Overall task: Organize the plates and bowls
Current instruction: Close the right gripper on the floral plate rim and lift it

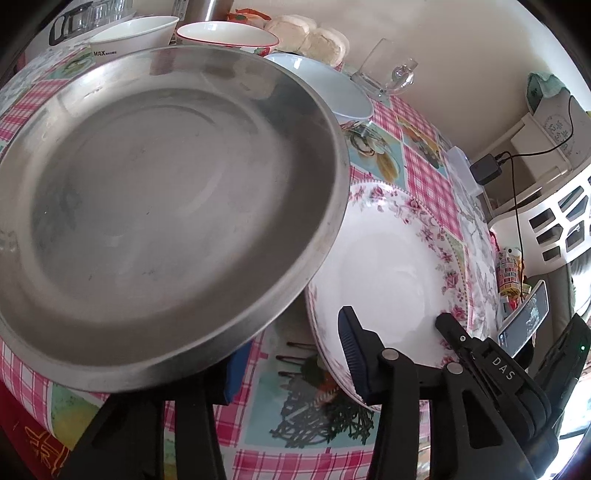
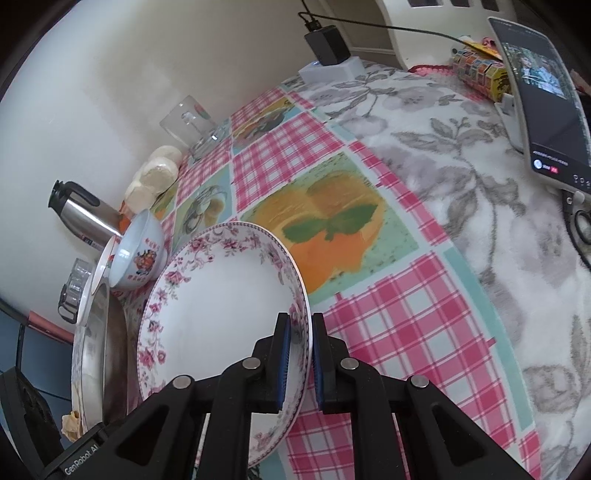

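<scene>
A big steel plate (image 1: 159, 206) fills the left wrist view, tilted, its near rim covering the left finger of my left gripper (image 1: 291, 343). That gripper's jaws stand apart, with tablecloth and the near rim of the floral plate (image 1: 388, 266) between them; the pads press on nothing. My right gripper (image 2: 299, 321) is shut on the rim of this white, pink-flowered plate (image 2: 221, 295), which hangs tilted over the cloth. In the left wrist view the right gripper (image 1: 454, 332) bites the plate's right rim. The steel plate (image 2: 107, 347) stands steeply on edge left of the floral plate.
Bowls stand at the back: a white one (image 1: 136, 33), a red-rimmed one (image 1: 229, 35), a pale blue one (image 2: 140, 251). A glass (image 2: 188, 122), buns (image 2: 155, 177) and a steel flask (image 2: 85, 214) line the wall. A phone (image 2: 546, 103) stands on the grey-flowered cloth at right.
</scene>
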